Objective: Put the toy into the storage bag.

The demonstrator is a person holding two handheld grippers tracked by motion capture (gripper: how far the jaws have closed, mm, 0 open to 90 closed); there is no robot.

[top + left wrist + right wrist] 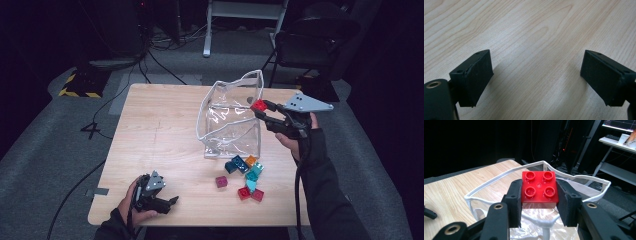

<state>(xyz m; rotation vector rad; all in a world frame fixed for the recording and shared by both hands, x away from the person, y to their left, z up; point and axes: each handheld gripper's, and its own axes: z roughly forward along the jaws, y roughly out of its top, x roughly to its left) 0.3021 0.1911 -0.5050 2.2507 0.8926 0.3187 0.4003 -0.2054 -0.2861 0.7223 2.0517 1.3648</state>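
Gripping a red four-stud brick [539,187] between its two black jaws, the right gripper [263,111] hangs at the white rim of the clear plastic bag [232,125], on the side of the bag that faces the table's right edge. The bag stands open toward the far edge of the table [155,140] (its walls are crumpled and shiny), and in the right gripper view the brick sits studs up, level, with the bag's mouth just beyond and below it. Both pads [515,202] press flat on opposite sides of the brick.

A small heap of loose bricks [245,175] lies on the table just in front of the bag, nearer the person's edge: teal and dark blue ones, an orange one, two red ones, and a magenta one set a little apart toward the left.

The left gripper [167,202] lies low near the table's near left corner, held in the person's left hand [131,204]. Its jaws stand apart with nothing between them; in the left gripper view bare wood grain shows between the two pads [476,75].
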